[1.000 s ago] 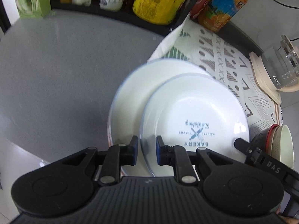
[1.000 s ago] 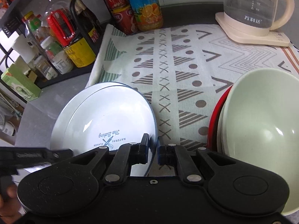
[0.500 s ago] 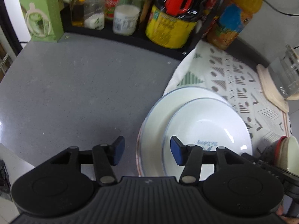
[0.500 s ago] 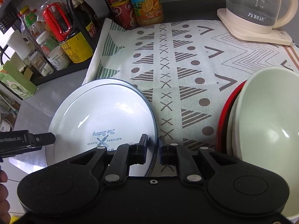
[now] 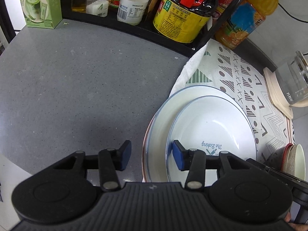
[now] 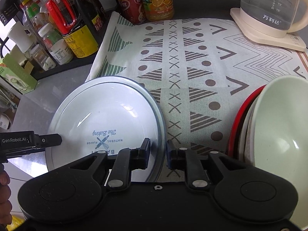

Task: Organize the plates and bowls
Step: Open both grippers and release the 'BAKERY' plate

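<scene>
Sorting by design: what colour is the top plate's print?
Blue print on the white plate; right wrist view.

Near rim of plate stack [image 5: 154, 127] hidden under left gripper [image 5: 152, 155] body. Bowl stack [image 6: 279, 134] cut by right frame edge (lower bowls show only as rims). Kettle [image 6: 269, 9] top cropped. Plate [image 6: 107, 119] lettering partly covered by right gripper [image 6: 158, 154].
</scene>
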`<state>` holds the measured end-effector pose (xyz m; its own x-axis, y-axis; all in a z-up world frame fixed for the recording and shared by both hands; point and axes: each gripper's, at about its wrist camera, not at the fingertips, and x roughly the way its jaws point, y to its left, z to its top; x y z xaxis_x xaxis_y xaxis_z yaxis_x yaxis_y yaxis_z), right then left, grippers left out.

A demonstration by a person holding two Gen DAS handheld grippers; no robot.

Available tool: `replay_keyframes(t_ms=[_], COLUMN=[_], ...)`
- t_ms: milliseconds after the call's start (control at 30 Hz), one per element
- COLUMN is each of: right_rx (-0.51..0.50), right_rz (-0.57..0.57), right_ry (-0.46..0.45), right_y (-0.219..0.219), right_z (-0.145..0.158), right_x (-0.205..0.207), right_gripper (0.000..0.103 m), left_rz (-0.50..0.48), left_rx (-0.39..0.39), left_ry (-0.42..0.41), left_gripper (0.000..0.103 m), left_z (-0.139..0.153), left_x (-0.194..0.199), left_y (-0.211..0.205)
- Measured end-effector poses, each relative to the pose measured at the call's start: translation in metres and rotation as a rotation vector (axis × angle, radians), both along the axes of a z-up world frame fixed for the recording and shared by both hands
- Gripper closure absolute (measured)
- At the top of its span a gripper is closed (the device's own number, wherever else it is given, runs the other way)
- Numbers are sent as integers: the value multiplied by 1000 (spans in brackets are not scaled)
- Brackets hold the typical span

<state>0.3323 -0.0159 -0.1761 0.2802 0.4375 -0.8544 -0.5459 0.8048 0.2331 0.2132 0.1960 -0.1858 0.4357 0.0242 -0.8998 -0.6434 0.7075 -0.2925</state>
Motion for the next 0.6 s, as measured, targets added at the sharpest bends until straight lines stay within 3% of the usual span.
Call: replay_keyframes(t_ms=[200,267,333,467,600], right_rx=[40,79,99,142,178], right_rz=[4,11,12,17,15], right_ry=[13,8,-19,-43,-69], right_y=[-8,-13,-18,-30,-45], right_z=[15,27,40,60,75], right_x=[-2,-4,-8,-13,-18], right_gripper=[76,68,46,38,22], left_rz=[-16,-34,-38,-40,-65], left_rx=[40,44,50,84,117], left_ry=[40,24,25,12,-9], left_gripper=[56,51,45,36,24], left_z=[13,21,29,47,63], left_x=[4,4,4,5,5], left_y=[-1,-3,-6,-14,-26])
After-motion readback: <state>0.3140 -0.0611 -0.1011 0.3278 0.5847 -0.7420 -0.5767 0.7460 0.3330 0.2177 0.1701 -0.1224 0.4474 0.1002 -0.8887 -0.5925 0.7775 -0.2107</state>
